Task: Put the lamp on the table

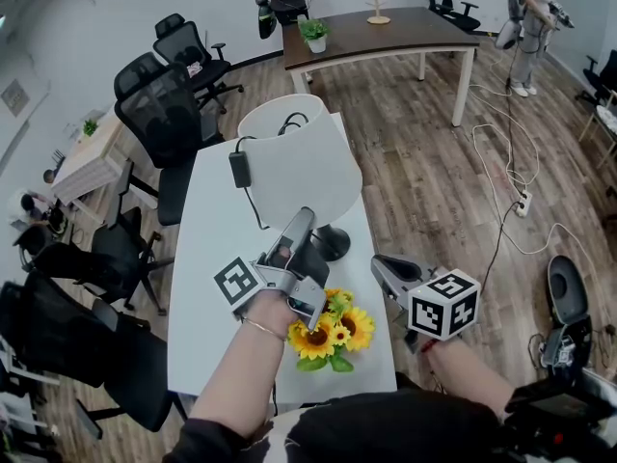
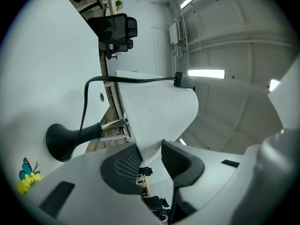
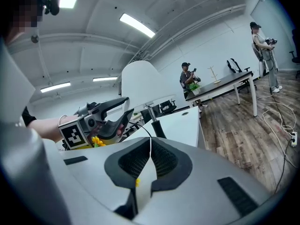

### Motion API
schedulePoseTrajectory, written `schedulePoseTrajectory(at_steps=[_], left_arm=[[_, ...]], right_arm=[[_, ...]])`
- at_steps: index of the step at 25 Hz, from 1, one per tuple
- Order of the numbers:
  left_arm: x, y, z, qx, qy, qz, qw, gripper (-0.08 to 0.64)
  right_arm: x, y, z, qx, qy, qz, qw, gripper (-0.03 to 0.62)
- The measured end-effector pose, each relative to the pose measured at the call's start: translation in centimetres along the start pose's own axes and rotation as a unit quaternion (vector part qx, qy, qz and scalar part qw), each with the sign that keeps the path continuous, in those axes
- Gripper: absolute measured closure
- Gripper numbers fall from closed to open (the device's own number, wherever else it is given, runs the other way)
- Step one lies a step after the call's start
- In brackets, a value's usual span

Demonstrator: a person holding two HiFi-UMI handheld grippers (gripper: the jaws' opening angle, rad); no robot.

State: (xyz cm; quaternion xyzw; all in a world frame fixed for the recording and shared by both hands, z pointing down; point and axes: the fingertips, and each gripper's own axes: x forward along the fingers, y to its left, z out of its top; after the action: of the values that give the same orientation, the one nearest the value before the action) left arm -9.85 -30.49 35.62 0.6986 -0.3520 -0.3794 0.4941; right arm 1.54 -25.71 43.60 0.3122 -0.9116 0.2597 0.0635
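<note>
The lamp stands upright on the white table (image 1: pixel 217 287), with its white shade (image 1: pixel 299 167) over a black base (image 1: pixel 333 244). Its black cord and adapter (image 1: pixel 239 169) lie on the table behind it. My left gripper (image 1: pixel 304 222) reaches up to the shade's lower rim. In the left gripper view the rim of the shade (image 2: pixel 154 111) sits between the parted jaws of that gripper (image 2: pixel 149 149), and the pads are not pressing on it. The base (image 2: pixel 61 142) shows to the left. My right gripper (image 1: pixel 378 261) hovers shut and empty at the table's right edge, and its own view shows its jaws (image 3: pixel 150 146) closed.
A bunch of sunflowers (image 1: pixel 333 331) lies on the table's near end, just below the lamp. Black office chairs (image 1: pixel 159 104) crowd the left side. A brown table (image 1: pixel 386 32) with a potted plant (image 1: pixel 314 33) stands behind. Cables (image 1: pixel 511 177) trail over the wooden floor at right. People (image 1: pixel 532 27) stand at the back.
</note>
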Motion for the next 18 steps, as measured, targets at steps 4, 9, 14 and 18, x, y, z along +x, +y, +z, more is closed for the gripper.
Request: schedulePoseTrajectory(at_steps=[4, 9, 14, 18], left_arm=[[0.0, -0.2, -0.2, -0.007, -0.001, 0.006, 1.0, 0.426], [-0.2, -0.2, -0.8, -0.013, 0.001, 0.01, 0.9999, 0.422], [-0.4, -0.1, -1.2, -0.014, 0.003, 0.015, 0.9998, 0.42], [-0.6, -0.1, -1.6, -0.015, 0.004, 0.016, 0.9997, 0.419]], right_arm=[[-0.2, 0.1, 0.0, 0.0, 0.002, 0.002, 1.0, 0.571], [-0.4, 0.4, 0.0, -0.001, 0.0, 0.005, 1.0, 0.571], [-0.8, 0.3, -0.2, 0.0, 0.0, 0.004, 1.0, 0.571], [-1.2, 0.5, -0.5, 0.001, 0.0, 0.004, 1.0, 0.571]])
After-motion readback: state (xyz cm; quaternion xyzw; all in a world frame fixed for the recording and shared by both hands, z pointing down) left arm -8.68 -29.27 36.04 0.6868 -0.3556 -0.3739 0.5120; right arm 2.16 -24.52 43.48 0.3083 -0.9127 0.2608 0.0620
